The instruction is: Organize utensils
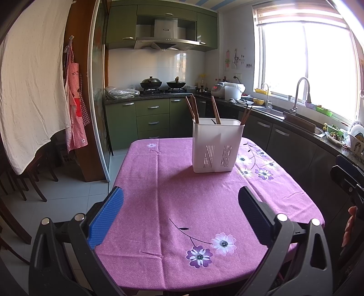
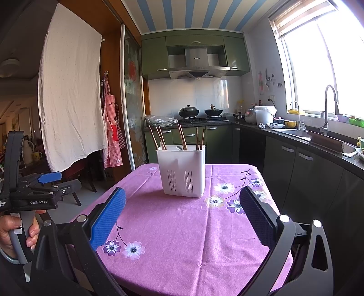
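green cabinets (image 1: 147,113) | range hood (image 1: 166,34) | bright window (image 1: 307,61) | white tiled floor (image 1: 68,193) | striped ceiling (image 2: 193,13)

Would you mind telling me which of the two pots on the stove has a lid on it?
The left pot, nearer the sliding door: it wears a domed lid with a knob. The right pot is open, with only a handle sticking up from it.

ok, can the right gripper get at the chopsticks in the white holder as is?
Probably yes. The right gripper is open and empty, bare tablecloth lies between it and the white holder, and the chopsticks stick up above its rim.
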Demonstrator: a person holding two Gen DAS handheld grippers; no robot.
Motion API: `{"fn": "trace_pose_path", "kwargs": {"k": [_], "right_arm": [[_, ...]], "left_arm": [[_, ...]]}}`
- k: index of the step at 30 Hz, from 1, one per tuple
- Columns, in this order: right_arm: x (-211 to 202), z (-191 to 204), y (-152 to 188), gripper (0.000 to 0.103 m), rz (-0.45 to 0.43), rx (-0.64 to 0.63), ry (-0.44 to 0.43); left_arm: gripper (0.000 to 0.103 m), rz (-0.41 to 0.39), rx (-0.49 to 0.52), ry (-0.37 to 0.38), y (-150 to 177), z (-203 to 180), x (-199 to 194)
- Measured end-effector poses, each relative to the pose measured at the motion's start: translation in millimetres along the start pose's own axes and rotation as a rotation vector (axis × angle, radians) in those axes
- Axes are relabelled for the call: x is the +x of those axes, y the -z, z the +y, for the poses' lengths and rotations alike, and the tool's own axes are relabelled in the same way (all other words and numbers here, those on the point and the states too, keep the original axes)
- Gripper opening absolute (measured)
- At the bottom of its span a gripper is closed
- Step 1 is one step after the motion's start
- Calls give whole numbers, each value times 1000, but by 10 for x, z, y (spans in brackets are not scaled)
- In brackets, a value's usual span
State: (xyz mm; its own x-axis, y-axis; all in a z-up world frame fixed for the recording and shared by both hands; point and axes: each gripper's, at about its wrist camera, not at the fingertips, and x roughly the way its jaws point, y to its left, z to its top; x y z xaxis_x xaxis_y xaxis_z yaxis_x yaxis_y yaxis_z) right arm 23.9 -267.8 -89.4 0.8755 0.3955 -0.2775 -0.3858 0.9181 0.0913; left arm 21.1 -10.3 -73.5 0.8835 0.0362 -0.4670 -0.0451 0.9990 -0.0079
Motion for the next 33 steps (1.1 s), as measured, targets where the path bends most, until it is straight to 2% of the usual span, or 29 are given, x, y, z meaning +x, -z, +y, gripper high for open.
{"fn": "trace_pose_path", "kwargs": {"k": [28, 33], "right_arm": [[21, 25, 5, 99, 8, 7, -7], [33, 41, 5, 99, 10, 7, -8]], "left_arm": [[96, 5, -5, 7, 11, -11, 49], [96, 16, -35, 36, -5, 22, 57]]}}
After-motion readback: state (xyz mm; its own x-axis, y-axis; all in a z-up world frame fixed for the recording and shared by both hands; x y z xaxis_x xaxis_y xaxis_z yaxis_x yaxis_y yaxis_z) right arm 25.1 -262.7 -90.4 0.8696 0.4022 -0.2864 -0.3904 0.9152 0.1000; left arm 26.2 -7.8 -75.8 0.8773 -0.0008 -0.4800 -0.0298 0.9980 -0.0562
